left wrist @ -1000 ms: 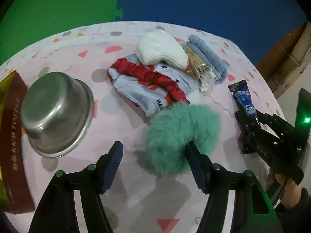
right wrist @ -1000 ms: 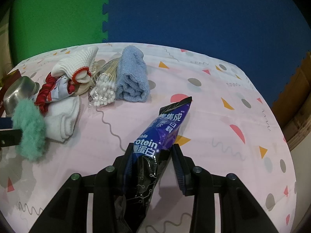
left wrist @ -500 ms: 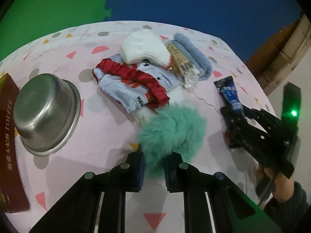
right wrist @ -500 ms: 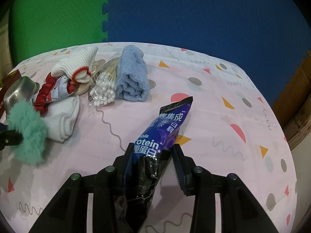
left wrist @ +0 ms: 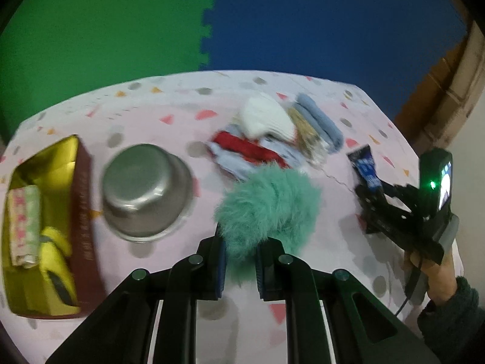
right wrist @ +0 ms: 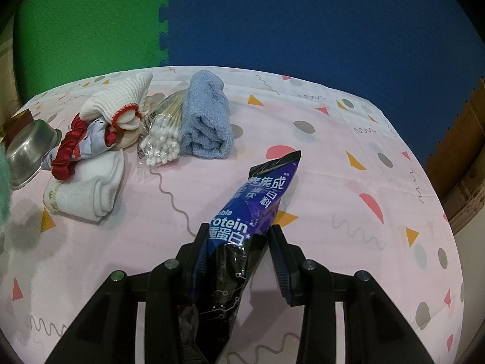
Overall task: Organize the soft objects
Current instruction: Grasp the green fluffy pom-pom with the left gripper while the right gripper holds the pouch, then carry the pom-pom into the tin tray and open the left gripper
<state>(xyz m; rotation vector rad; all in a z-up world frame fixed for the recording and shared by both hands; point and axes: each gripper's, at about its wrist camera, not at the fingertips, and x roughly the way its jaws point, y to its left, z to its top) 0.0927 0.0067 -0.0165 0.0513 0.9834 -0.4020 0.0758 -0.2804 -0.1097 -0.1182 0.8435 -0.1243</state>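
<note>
My left gripper (left wrist: pixel 240 250) is shut on a fluffy teal pom-pom (left wrist: pixel 268 203) and holds it up off the pink tablecloth (left wrist: pixel 169 112). My right gripper (right wrist: pixel 239 236) is shut on a purple and black protein pouch (right wrist: pixel 257 200); the same gripper (left wrist: pixel 368 188) shows at the right of the left wrist view, in a person's hand (left wrist: pixel 436 273). Soft things lie in a pile: a white knitted glove (right wrist: pixel 116 97), a red scrunchie on printed cloth (right wrist: pixel 68 148), a folded white sock (right wrist: pixel 88 191) and a rolled blue towel (right wrist: pixel 206 121).
An upturned steel bowl (left wrist: pixel 145 188) sits left of the pom-pom. A maroon box with a gold lining (left wrist: pixel 39 227) at the far left holds a patterned cloth and a yellow item. A bag of cotton swabs (right wrist: pixel 163 139) lies beside the towel. Green and blue mats lie beyond the table.
My left gripper closed on the teal pom-pom and lifted it off the cloth, which brought the maroon box into view. The right gripper and its pouch have stayed put.
</note>
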